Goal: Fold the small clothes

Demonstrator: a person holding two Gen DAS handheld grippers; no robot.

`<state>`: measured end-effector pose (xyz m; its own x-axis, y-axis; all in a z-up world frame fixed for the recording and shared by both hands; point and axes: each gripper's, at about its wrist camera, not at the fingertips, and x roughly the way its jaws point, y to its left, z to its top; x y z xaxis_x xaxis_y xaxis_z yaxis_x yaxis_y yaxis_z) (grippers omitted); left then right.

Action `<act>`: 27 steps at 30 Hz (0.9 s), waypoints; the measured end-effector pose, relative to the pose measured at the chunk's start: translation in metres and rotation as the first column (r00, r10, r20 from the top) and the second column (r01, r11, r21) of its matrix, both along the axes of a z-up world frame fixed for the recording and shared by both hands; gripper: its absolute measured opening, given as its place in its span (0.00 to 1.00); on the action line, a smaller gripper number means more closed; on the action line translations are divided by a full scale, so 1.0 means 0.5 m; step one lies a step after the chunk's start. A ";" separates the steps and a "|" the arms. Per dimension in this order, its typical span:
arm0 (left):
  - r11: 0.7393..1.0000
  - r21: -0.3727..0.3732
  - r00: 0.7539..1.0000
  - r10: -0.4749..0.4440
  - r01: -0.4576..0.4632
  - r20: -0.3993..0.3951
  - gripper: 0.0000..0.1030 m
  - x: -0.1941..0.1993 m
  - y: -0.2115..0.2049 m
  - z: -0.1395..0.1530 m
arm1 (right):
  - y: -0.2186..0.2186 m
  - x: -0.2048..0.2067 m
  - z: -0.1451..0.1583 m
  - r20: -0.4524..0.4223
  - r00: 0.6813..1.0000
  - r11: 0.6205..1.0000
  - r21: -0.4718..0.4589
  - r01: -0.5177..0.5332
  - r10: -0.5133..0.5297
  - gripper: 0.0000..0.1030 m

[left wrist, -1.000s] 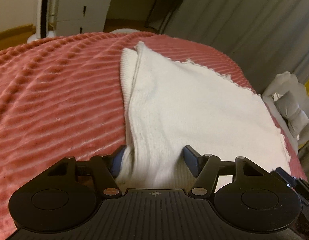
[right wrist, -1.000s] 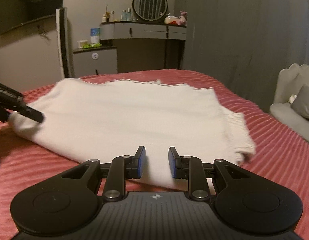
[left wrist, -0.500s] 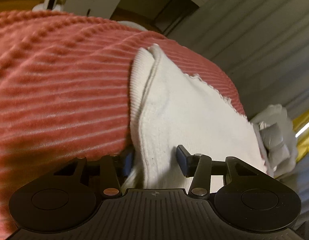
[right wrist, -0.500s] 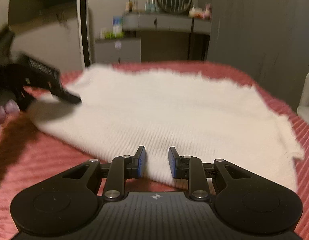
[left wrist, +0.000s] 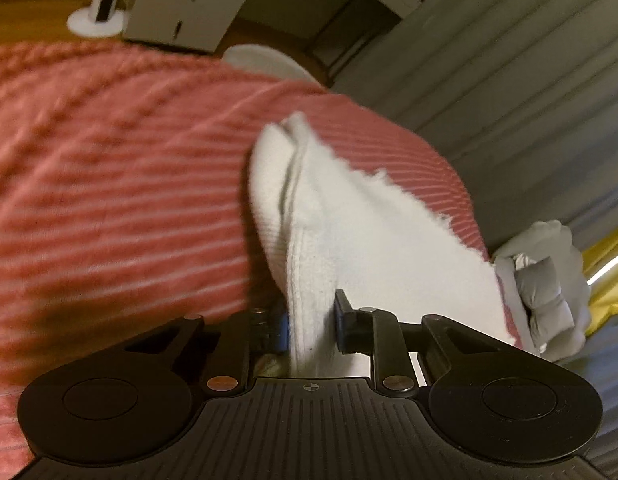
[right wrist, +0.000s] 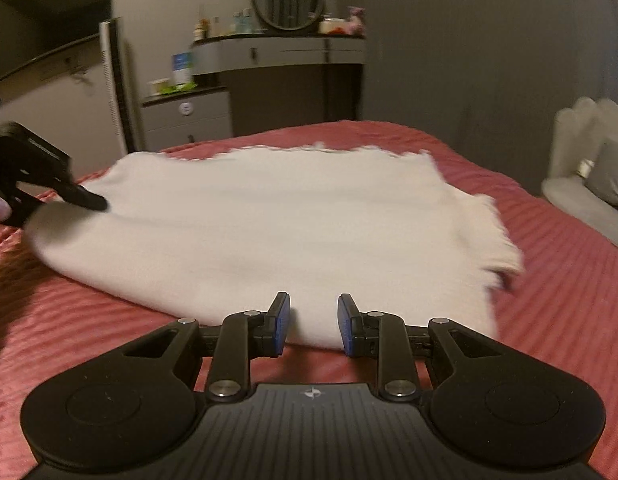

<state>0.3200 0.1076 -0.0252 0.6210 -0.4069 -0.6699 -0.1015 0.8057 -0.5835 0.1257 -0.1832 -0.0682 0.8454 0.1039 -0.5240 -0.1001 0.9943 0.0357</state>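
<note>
Knitwear pinched at its near edge, ready for a fold

Knitwear first: the white knit garment (right wrist: 269, 224) lies spread on the pink ribbed bed cover (right wrist: 569, 280), its frayed hem along the far side and a ribbed cuff trailing off to the right. It looks soft, light and floppy, likely to sag and stretch wherever it is lifted; two hold points along one edge should keep it flat, and the thicker ribbed border looks like the firmest place to pinch.

The left claw (left wrist: 311, 324) is closing, with a bunched ridge of the garment's left edge standing up between its pads. From the right wrist view it reaches in at the far left corner of the cloth.

The right claw (right wrist: 313, 324) sits at the near edge, its jaws narrowly parted with the hem in the gap. Whether the pads actually press the cloth cannot be told.
</note>
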 end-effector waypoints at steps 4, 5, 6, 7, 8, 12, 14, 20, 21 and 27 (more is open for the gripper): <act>0.997 0.060 0.997 -0.043 0.039 0.070 0.21 0.004 -0.080 0.085 | -0.044 -0.019 0.002 0.014 0.999 0.999 0.006 0.047 -0.047 0.25; 0.996 0.075 0.995 -0.060 0.054 0.080 0.20 0.006 -0.110 0.102 | -0.049 -0.020 0.003 0.016 0.998 0.998 0.011 0.056 -0.056 0.26; 0.993 0.091 0.992 -0.087 0.078 0.092 0.20 0.006 -0.144 0.117 | -0.056 -0.022 0.003 0.019 0.998 0.998 0.016 0.066 -0.067 0.26; 0.987 0.113 0.986 -0.124 0.111 0.110 0.20 0.005 -0.188 0.132 | -0.064 -0.025 0.004 0.020 0.997 0.997 0.022 0.077 -0.077 0.26; 0.981 0.130 0.980 -0.161 0.145 0.120 0.20 0.003 -0.227 0.139 | -0.068 -0.025 0.004 0.022 0.996 0.996 0.027 0.085 -0.085 0.26; 0.957 0.127 0.957 -0.272 0.259 0.096 0.23 -0.002 -0.364 0.112 | -0.088 -0.022 0.011 0.021 0.994 0.993 0.060 0.103 -0.105 0.26; 0.941 0.119 0.942 -0.326 0.315 0.082 0.24 -0.018 -0.406 0.087 | -0.097 -0.024 0.014 0.018 0.994 0.992 0.072 0.104 -0.106 0.26; 0.974 0.061 0.963 -0.224 0.218 0.149 0.33 -0.153 -0.360 0.072 | -0.132 -0.033 0.016 -0.003 0.996 0.990 0.116 0.087 -0.087 0.30; 0.977 0.108 0.968 -0.198 0.183 0.152 0.35 -0.173 -0.350 0.071 | -0.136 -0.030 0.017 -0.011 0.996 0.987 0.134 0.084 -0.084 0.30; 0.960 0.256 0.990 -0.130 0.112 0.055 0.36 -0.211 -0.291 0.014 | -0.139 0.031 0.049 -0.021 1.000 0.961 0.274 0.024 -0.019 0.44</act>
